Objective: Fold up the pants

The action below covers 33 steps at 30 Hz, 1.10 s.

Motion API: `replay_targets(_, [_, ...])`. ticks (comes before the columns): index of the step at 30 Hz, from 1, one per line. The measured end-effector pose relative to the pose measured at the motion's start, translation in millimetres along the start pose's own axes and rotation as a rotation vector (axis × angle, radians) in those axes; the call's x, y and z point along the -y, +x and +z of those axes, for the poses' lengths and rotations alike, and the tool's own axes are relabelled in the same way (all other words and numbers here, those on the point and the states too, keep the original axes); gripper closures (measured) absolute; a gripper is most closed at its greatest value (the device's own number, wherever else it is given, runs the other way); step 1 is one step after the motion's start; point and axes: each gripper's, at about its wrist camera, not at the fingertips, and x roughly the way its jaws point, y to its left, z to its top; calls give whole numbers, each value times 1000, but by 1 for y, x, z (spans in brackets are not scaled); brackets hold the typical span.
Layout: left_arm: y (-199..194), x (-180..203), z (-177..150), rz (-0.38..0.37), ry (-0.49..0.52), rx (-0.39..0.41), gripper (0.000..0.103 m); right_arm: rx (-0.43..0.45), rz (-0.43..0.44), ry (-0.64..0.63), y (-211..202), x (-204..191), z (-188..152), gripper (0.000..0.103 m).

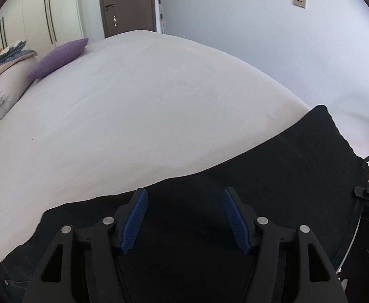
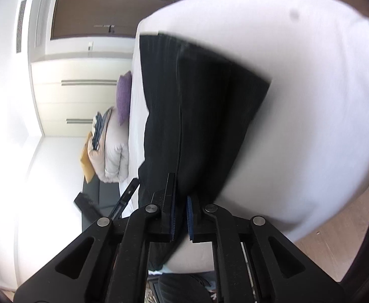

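Black pants (image 1: 272,176) lie as a long flat strip along the near edge of a white bed (image 1: 134,101). My left gripper (image 1: 185,193) hovers over the strip with its blue pads (image 1: 135,219) wide apart and nothing pinched between them. In the right wrist view, which is rolled on its side, the pants (image 2: 204,106) stretch away across the bed sheet (image 2: 310,101). A fold edge of the cloth runs straight into my right gripper (image 2: 182,192), whose jaws are pressed together on the fabric.
A purple pillow (image 1: 58,58) and a rolled pale duvet (image 1: 0,93) lie at the head of the bed on the left. Beyond are a white wardrobe (image 1: 48,12), a brown door (image 1: 126,5) and a bare wall. Wooden floor (image 2: 336,227) shows beside the bed.
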Motion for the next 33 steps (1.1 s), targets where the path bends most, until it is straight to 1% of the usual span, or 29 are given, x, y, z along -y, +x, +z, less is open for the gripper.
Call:
replay_targets(2, [19, 5, -1, -2, -6, -40, 38, 11, 7, 13, -3, 0, 3, 97])
replay_targets(3, [30, 5, -5, -3, -18, -65, 38, 14, -18, -13, -3, -2, 4, 97])
replay_targets(4, [37, 4, -9, -7, -35, -64, 37, 18, -47, -34, -4, -4, 3, 100])
replay_targets(5, [37, 3, -12, -10, -42, -40, 36, 19, -64, -34, -5, -4, 3, 101])
replay_targets(6, [36, 2, -14, -14, -45, -34, 36, 16, -72, -27, -6, -2, 3, 102])
replay_targets(8, [36, 0, -13, -20, -45, -38, 36, 19, -83, -24, -9, 0, 4, 102])
replay_targets(11, [33, -3, -12, -30, -46, -36, 36, 5, -69, -23, -15, 3, 9, 102])
replay_targets(12, [28, -10, -11, -33, -49, -33, 39, 0, -61, -20, -16, 4, 11, 102])
replay_targets(13, [29, -22, -3, -33, -52, -23, 41, -2, -49, -10, -17, 7, 13, 102])
replay_targets(15, [15, -29, 4, -39, -47, 9, 42, -10, -34, -5, -22, 14, 17, 102])
replay_targets(16, [11, -36, 7, -19, -35, 14, 42, -9, -33, -6, -21, 15, 18, 102])
replay_targets(18, [15, -56, 10, 21, -32, -14, 42, 0, -36, -8, -19, 14, 18, 102])
replay_targets(20, [28, -90, 2, 26, -99, -73, 42, 4, -43, -21, -19, 14, 20, 102])
replay_targets(21, [33, -111, -5, 3, -151, -81, 43, 3, -43, -21, -18, 14, 20, 102])
replay_targets(22, [33, -126, -11, -34, -192, -61, 48, 3, -42, -22, -11, 8, 8, 102])
replay_targets(23, [32, -140, -21, -47, -217, -49, 67, 4, -44, -25, -11, 8, 8, 102])
replay_targets(24, [31, -154, -23, -48, -252, -41, 84, 6, -48, -31, -10, 7, 7, 102])
replay_targets(25, [30, -167, -23, -51, -287, -40, 93, 9, -54, -37, -11, 7, 6, 102])
replay_targets(26, [29, -179, -24, -37, -321, -41, 98, 11, -59, -42, -12, 7, 6, 102])
replay_targets(28, [20, -198, -27, 31, -366, -31, 99, 12, -61, -44, -20, 10, 7, 102])
replay_targets(29, [14, -205, -29, 47, -381, -24, 99, 11, -61, -44, -22, 11, 8, 102])
replay_targets(31, [-1, -214, -33, 43, -397, -2, 99, 11, -63, -47, -23, 11, 8, 102])
replay_targets(32, [-6, -211, -30, 32, -381, 5, 99, 12, -64, -49, -23, 11, 8, 102])
replay_targets(33, [-13, -203, -30, 5, -347, 8, 99, 12, -65, -51, -23, 12, 8, 102])
